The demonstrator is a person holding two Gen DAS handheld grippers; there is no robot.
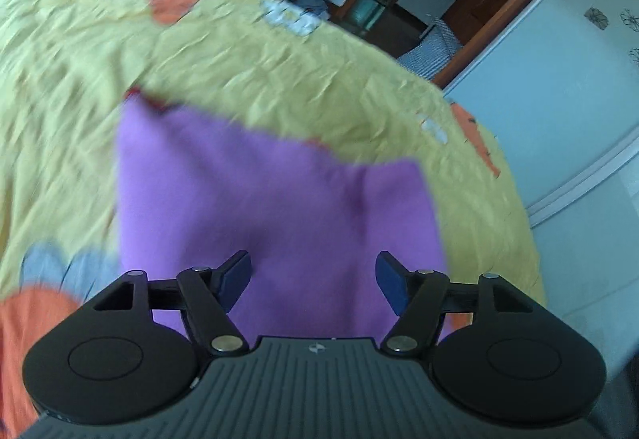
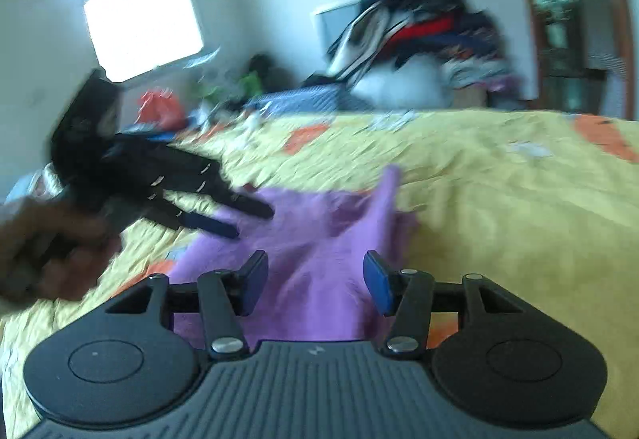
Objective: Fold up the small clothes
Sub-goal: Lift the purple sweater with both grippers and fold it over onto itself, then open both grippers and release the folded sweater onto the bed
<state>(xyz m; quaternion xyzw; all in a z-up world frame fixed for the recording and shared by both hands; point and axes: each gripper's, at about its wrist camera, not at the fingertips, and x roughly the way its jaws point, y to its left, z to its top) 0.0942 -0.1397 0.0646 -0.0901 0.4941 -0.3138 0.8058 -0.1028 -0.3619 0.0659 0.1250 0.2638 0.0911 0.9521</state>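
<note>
Left gripper [image 1: 314, 281]: blue-padded fingers spread apart, gripping nothing, with the soft purple cloth garment [image 1: 275, 215] between and beyond them.
Right gripper [image 2: 315, 285]: fingers parted, empty, the same garment just ahead of them.
Garment: lies on the crumpled yellow patterned bedspread [image 1: 247, 67]; one fold stands up ahead of the right gripper.
Long axis: blurred, cannot tell.
Beyond: heaped clothes [image 2: 423, 35].

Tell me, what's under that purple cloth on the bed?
The purple cloth lies on a yellow patterned bedsheet. A red strip peeks out at its far edge; whatever else it covers is hidden.
</note>
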